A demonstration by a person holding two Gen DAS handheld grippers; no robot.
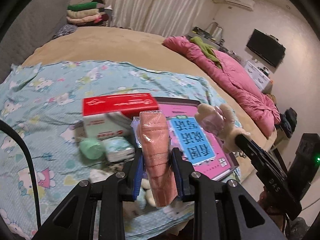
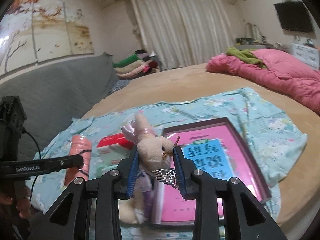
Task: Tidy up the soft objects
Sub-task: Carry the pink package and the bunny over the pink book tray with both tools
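My left gripper (image 1: 158, 160) pinches the wrapped peach cloth roll (image 1: 156, 150) upright, left of my right gripper (image 2: 156, 168), which clamps the plush rabbit (image 2: 154, 148) above the pink box (image 2: 240, 140).

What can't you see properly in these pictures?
- Left wrist view: green roll and small packet are motion-blurred; their print is unreadable.
- Right wrist view: the plush bunny's lower body is hidden behind the right gripper.
- Pink box's near edge is blurred.
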